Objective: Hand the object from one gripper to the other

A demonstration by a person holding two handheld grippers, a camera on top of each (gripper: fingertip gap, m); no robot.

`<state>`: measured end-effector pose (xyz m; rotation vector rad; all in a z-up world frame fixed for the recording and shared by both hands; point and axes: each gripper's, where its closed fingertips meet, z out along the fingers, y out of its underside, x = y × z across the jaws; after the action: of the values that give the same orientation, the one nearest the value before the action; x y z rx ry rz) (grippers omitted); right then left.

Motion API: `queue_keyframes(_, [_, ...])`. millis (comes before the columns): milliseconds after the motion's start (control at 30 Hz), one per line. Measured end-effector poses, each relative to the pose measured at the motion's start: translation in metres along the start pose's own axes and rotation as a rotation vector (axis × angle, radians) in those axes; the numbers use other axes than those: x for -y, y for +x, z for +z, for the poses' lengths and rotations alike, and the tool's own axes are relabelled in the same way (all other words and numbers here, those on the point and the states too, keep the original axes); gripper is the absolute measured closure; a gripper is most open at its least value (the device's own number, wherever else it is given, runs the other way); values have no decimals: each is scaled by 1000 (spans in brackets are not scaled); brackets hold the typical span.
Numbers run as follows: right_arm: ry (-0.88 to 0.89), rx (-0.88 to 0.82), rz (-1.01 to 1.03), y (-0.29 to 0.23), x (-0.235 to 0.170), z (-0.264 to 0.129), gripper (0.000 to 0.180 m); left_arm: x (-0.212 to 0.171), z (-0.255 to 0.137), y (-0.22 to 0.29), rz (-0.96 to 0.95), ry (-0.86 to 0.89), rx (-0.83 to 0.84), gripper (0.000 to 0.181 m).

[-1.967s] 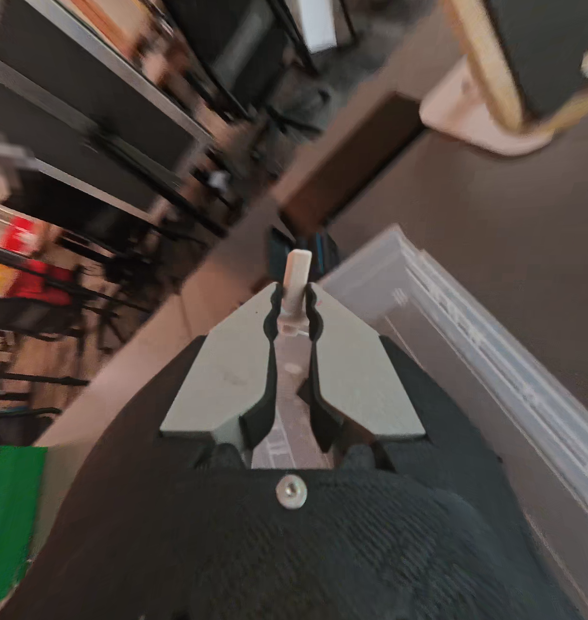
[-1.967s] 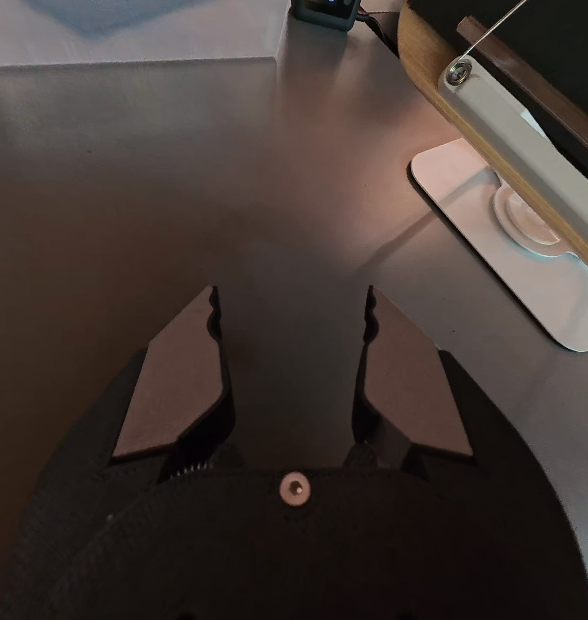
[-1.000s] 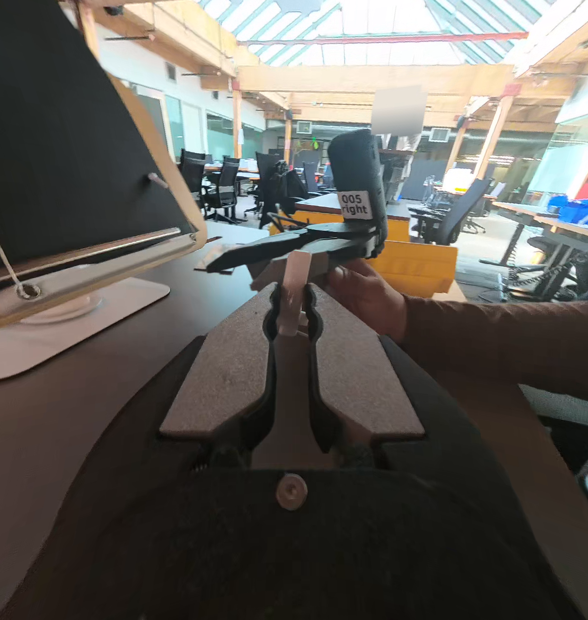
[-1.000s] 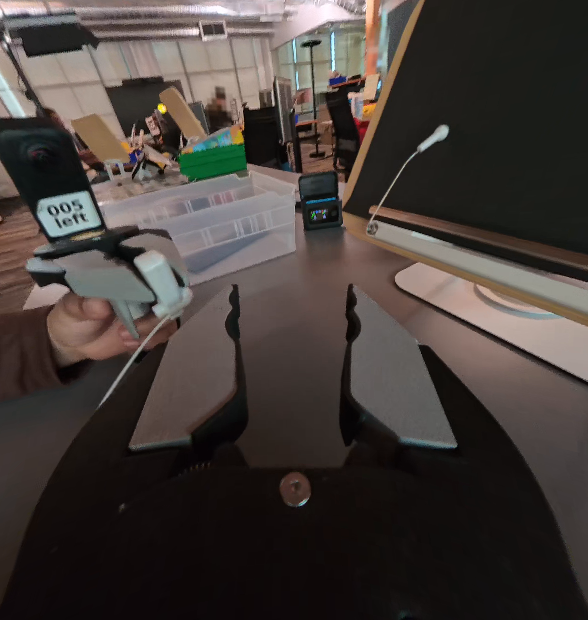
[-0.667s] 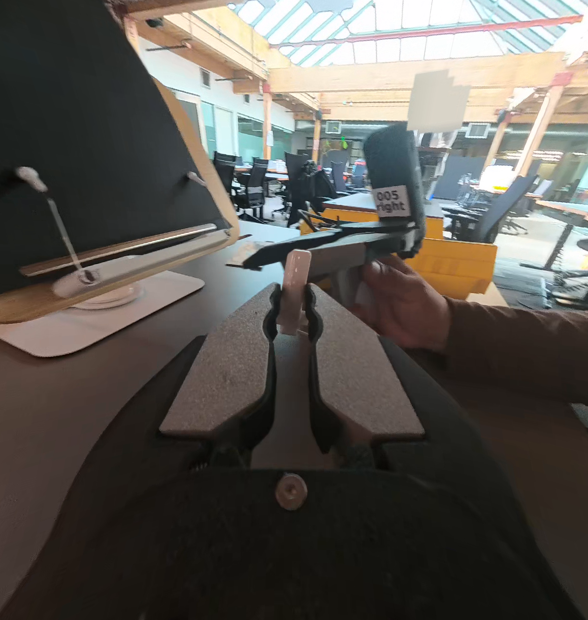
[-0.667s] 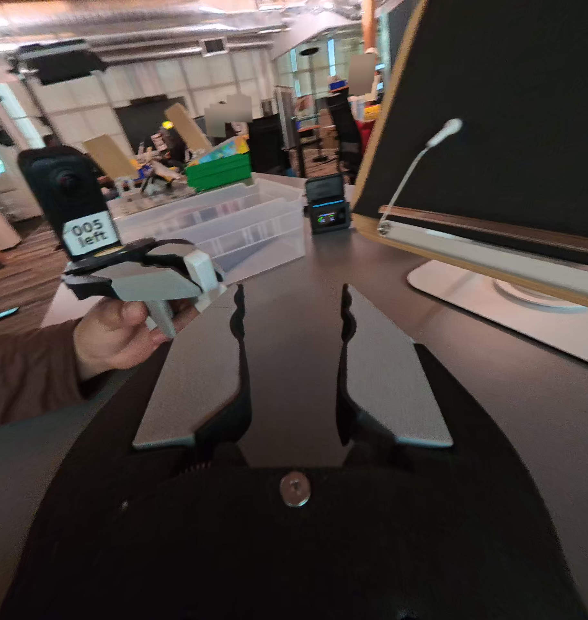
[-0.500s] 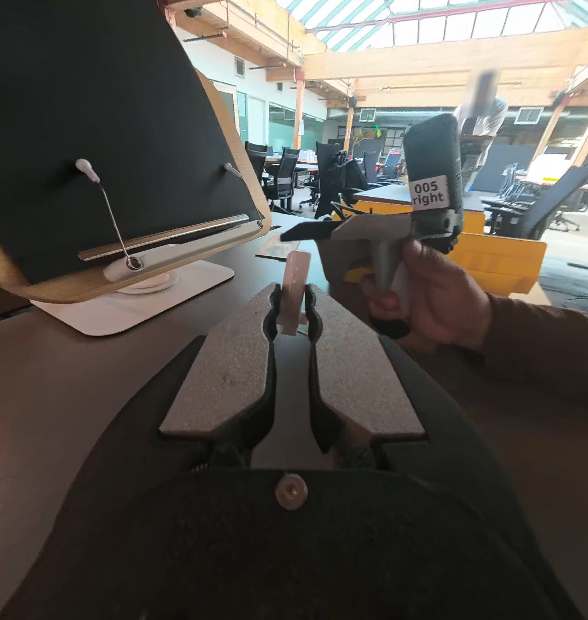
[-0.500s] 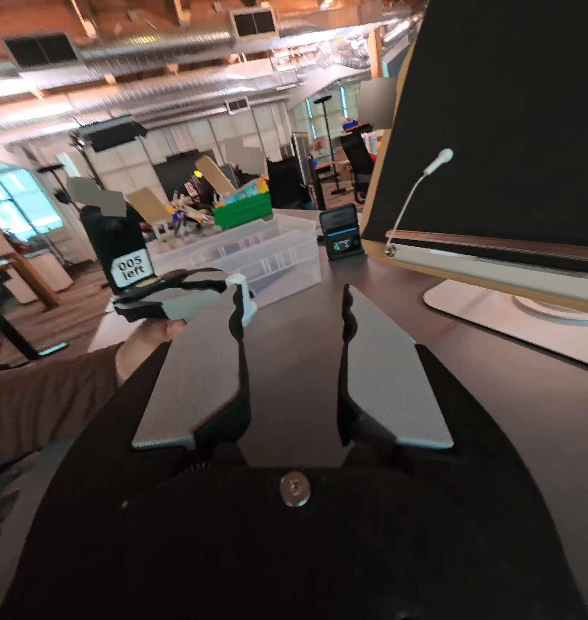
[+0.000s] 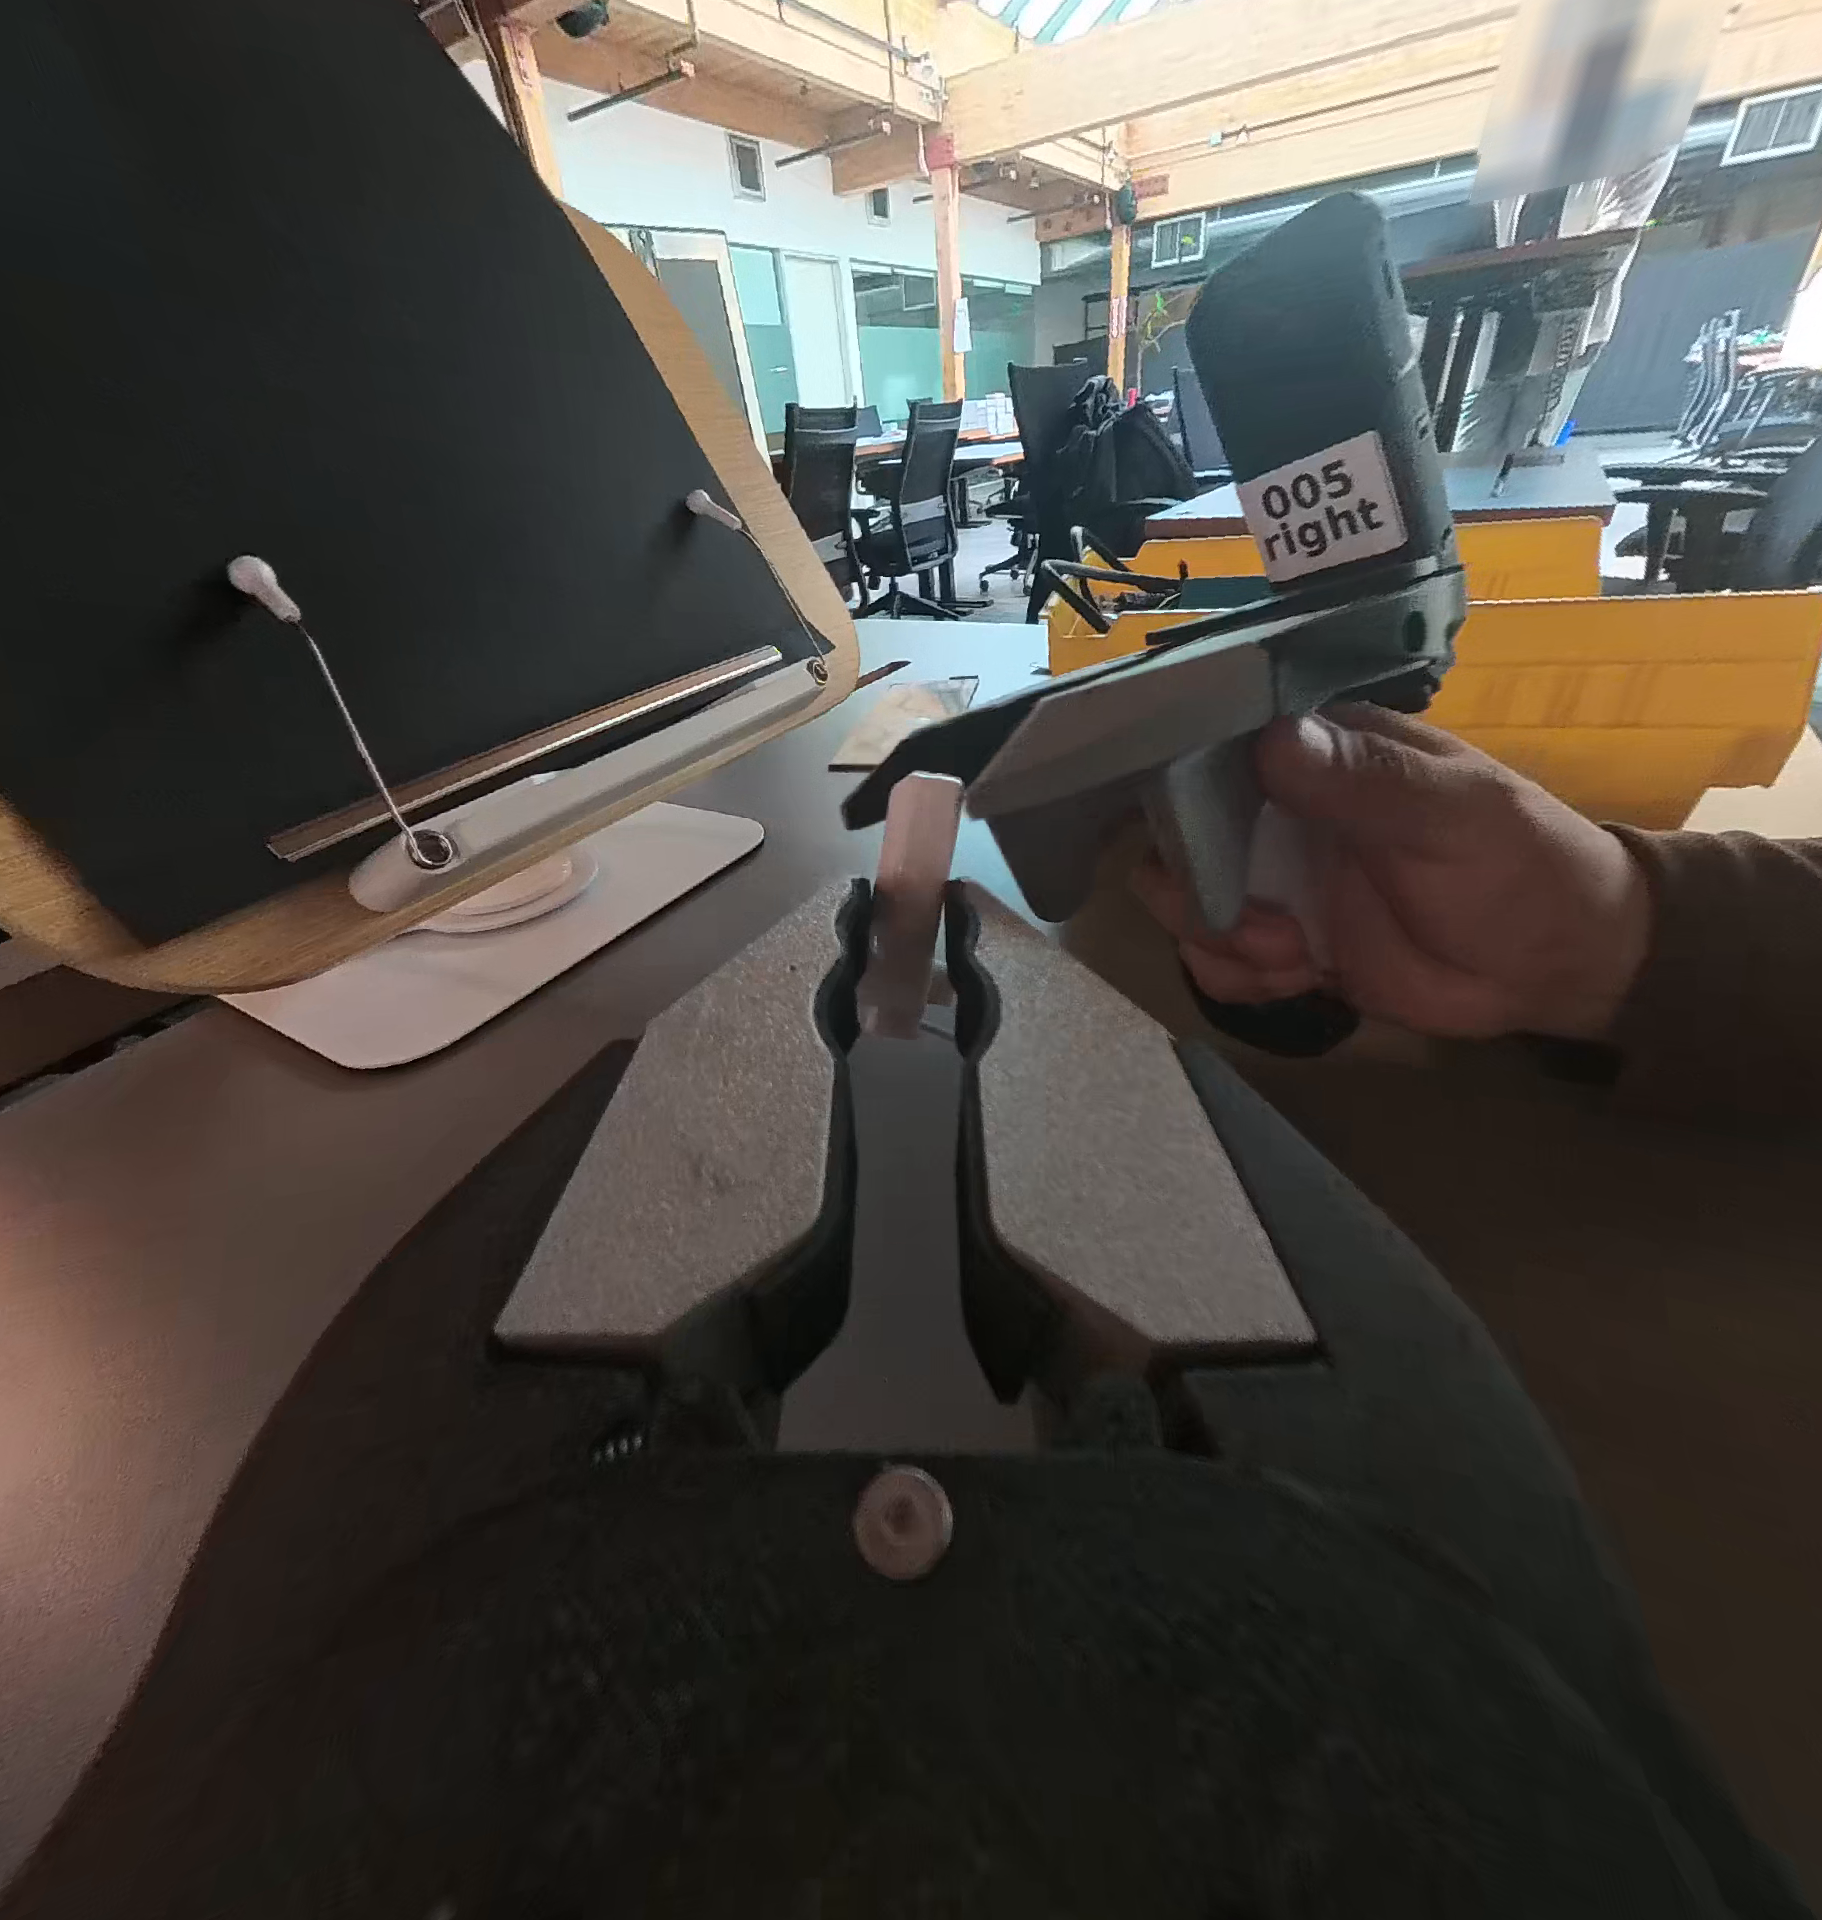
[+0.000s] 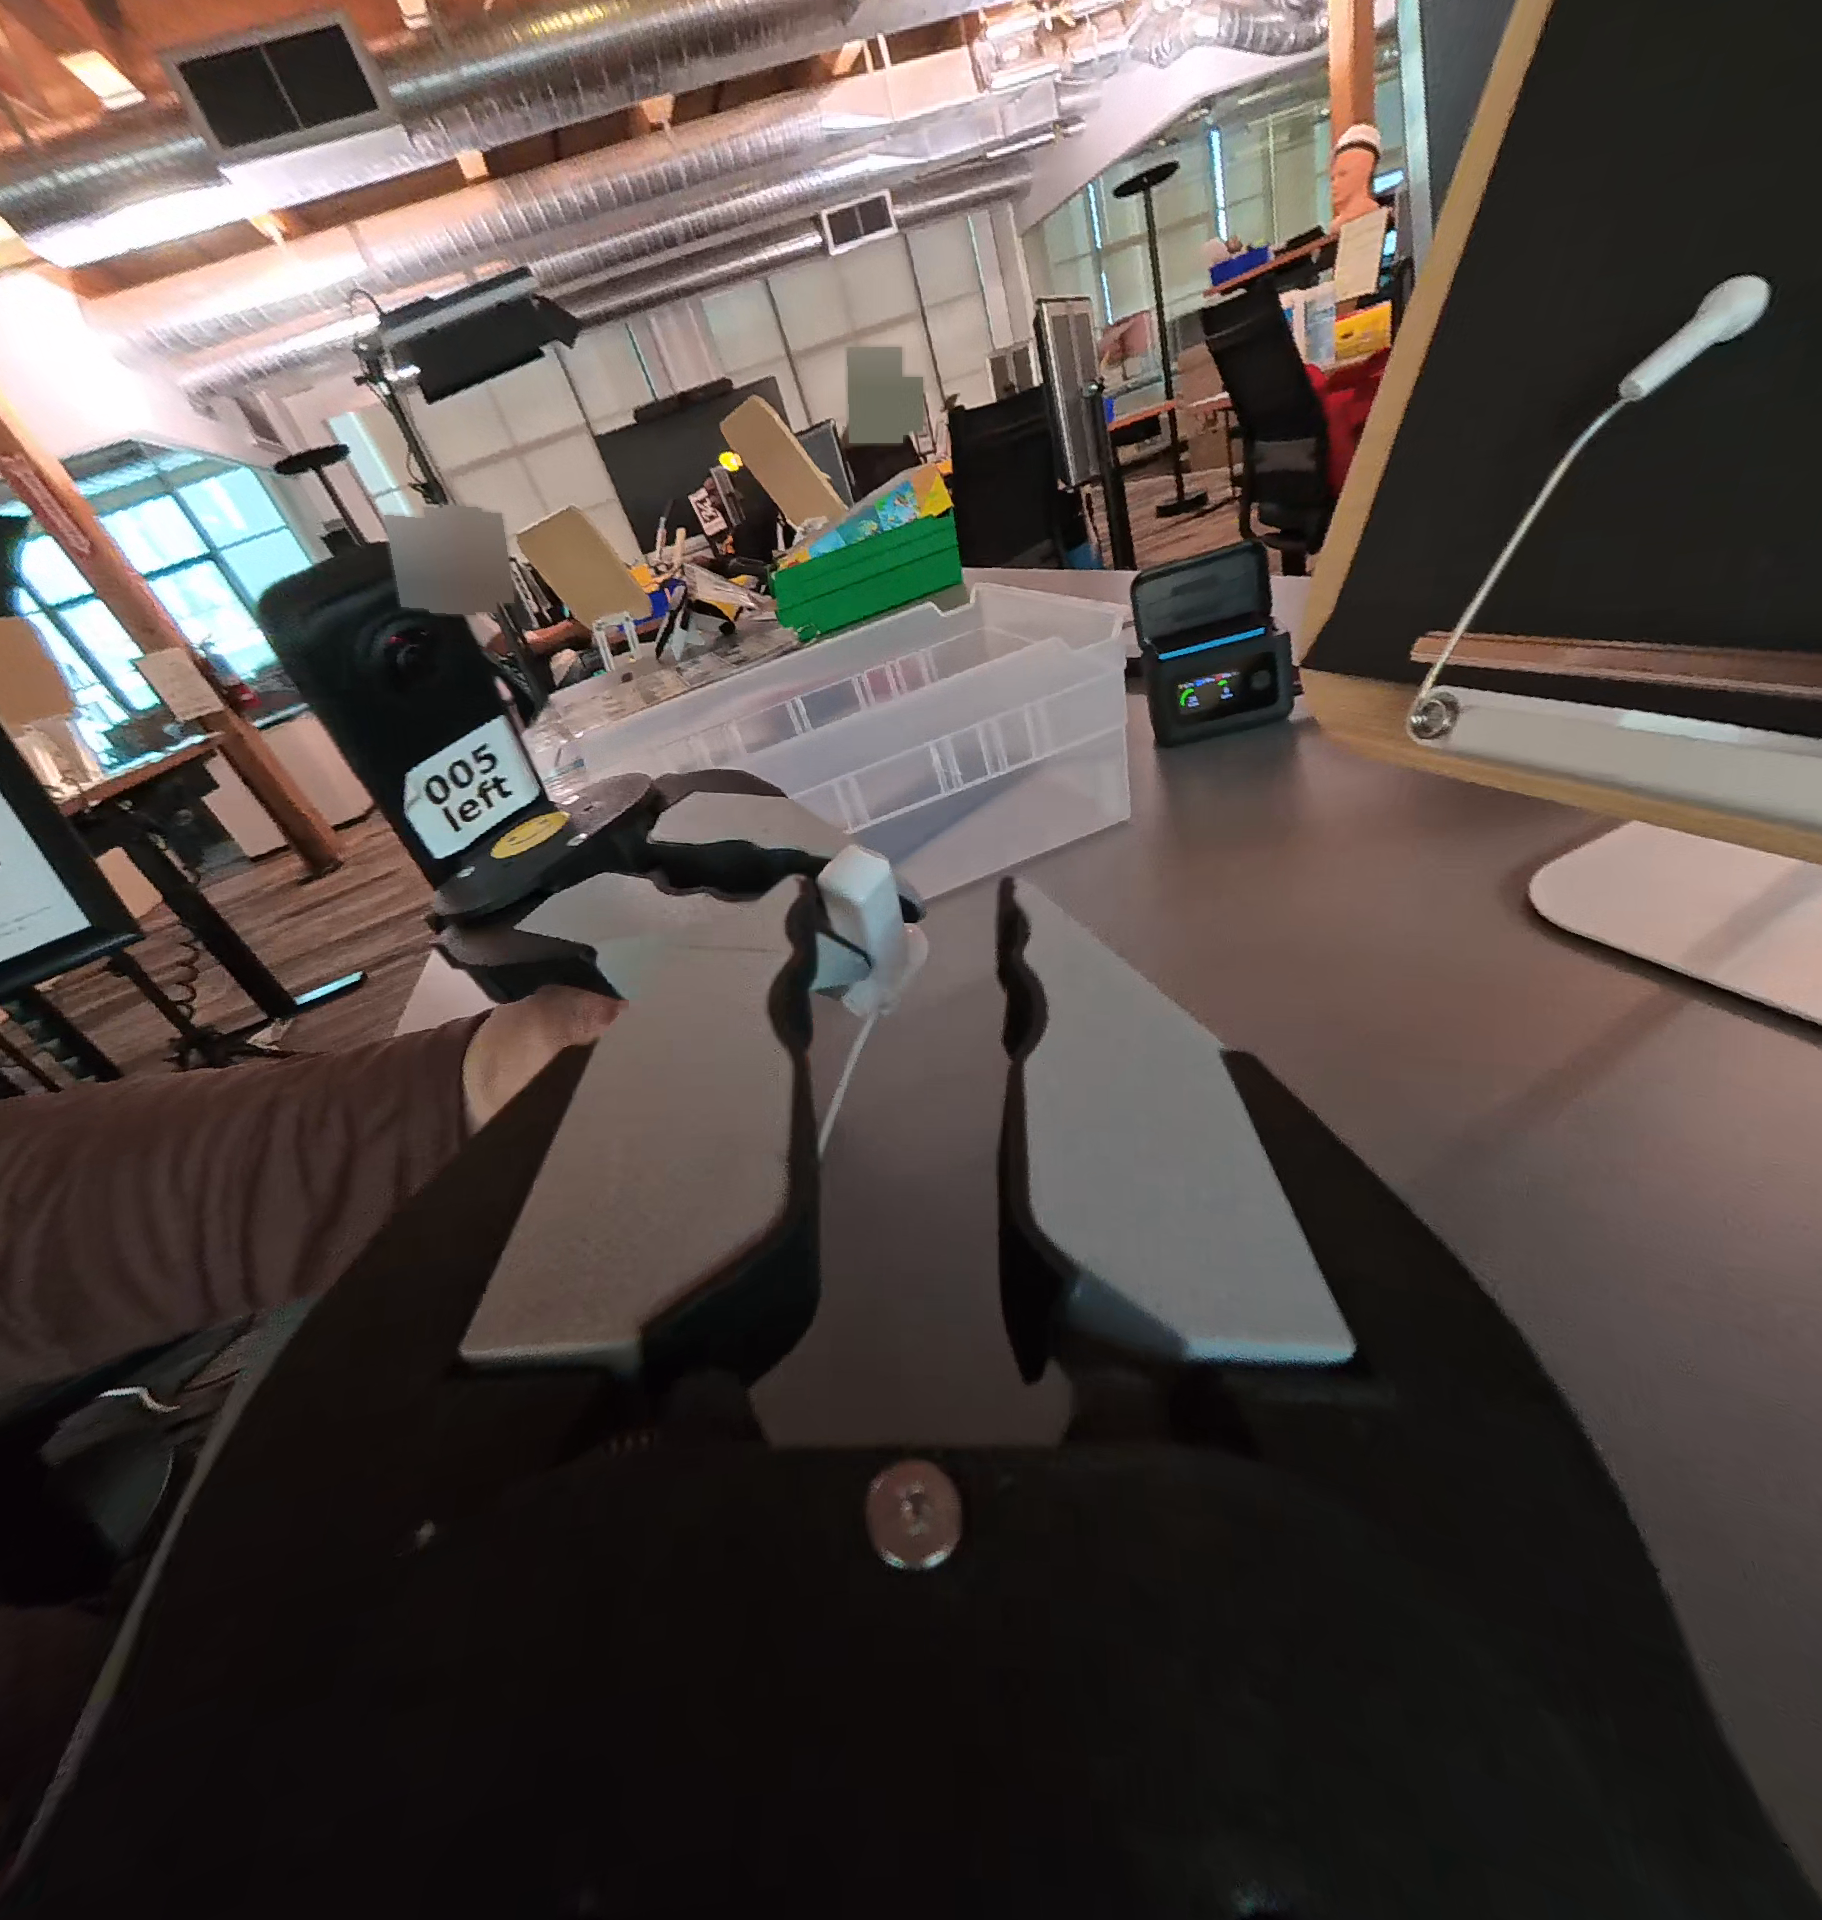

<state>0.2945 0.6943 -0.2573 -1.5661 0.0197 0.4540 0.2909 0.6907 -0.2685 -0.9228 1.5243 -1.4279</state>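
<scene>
Handover mid-air: left gripper (image 9: 902,925) clenched on small white plug-like object (image 9: 912,894), right gripper (image 10: 902,961) released, jaws apart.

Object is above the tabletop (image 10: 1509,1091), sticking out past the left tips, right beside the right gripper's left finger, not yet between the jaws. Risk: misaligned approach knocks it, or left lets go before right clamps, so it drops. Right wrist view shows a thin white cord hanging from it; left wrist view hides that but shows the right tips just over its top.
</scene>
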Motion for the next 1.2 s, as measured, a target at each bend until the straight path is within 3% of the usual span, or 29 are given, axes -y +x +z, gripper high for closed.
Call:
queue_keyframes(100, [-16, 33, 31, -3, -2, 0, 154, -1, 1, 0, 34, -13, 16, 170])
queue_keyframes(233, [-46, 35, 58, -3, -9, 5, 147, -4, 3, 4, 89, -34, 24, 170])
queue_keyframes(433, [-97, 35, 61, -3, -17, 10, 166, -8, 5, 6, 149, -73, 48, 170])
queue_keyframes(600, [-125, 18, 41, 0, -18, 7, 168, -10, 8, 6, 205, -103, 111, 171])
queue_keyframes(867, [-127, -153, -80, 20, -13, -1, 170, -25, 5, -16, 276, -229, 300, 171])
queue_keyframes(1200, [-115, -174, -81, 24, -11, -4, 170, -27, 3, -20, 269, -238, 307, 173])
